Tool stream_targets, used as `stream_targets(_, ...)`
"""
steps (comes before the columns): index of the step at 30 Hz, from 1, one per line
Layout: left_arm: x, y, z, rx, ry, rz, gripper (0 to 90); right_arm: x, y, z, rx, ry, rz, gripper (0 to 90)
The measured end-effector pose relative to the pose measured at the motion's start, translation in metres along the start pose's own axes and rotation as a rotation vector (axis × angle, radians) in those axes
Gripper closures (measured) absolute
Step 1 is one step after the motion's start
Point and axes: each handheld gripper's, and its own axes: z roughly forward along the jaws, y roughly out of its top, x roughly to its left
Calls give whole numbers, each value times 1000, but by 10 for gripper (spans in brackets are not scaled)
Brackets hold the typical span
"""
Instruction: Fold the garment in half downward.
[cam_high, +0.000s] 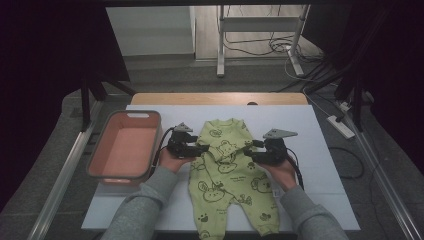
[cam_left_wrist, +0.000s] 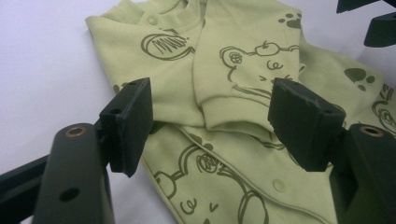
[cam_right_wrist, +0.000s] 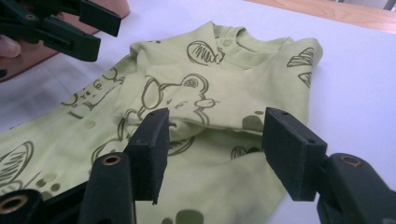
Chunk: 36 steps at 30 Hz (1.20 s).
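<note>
A light green baby onesie (cam_high: 227, 172) with dark animal prints lies flat on the white sheet (cam_high: 320, 150), neck toward the far side. Both sleeves are folded in over the chest. My left gripper (cam_high: 202, 149) hovers at the onesie's left edge, jaws open; its own view shows the gripper (cam_left_wrist: 217, 121) framing the folded sleeve cuff (cam_left_wrist: 233, 112) without touching it. My right gripper (cam_high: 253, 151) sits at the onesie's right edge, also open. In its own view the right gripper (cam_right_wrist: 219, 149) stands just above the cloth (cam_right_wrist: 224, 182), with the other sleeve (cam_right_wrist: 187, 100) lying ahead.
A pink rectangular basket (cam_high: 131, 116) stands empty at the left of the sheet, close beside my left hand. The wooden table edge (cam_high: 220, 98) runs along the far side. Beyond it are a metal stand (cam_high: 257, 25) and cables on the floor.
</note>
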Motion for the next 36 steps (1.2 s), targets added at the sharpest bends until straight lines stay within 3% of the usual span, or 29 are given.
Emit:
stream_targets(27, 20, 14, 18, 40, 20, -48, 310, -14, 8, 2, -21, -4, 45, 419)
stream_targets(36, 34, 18, 30, 59, 36, -88, 314, -16, 13, 18, -8, 6, 49, 418)
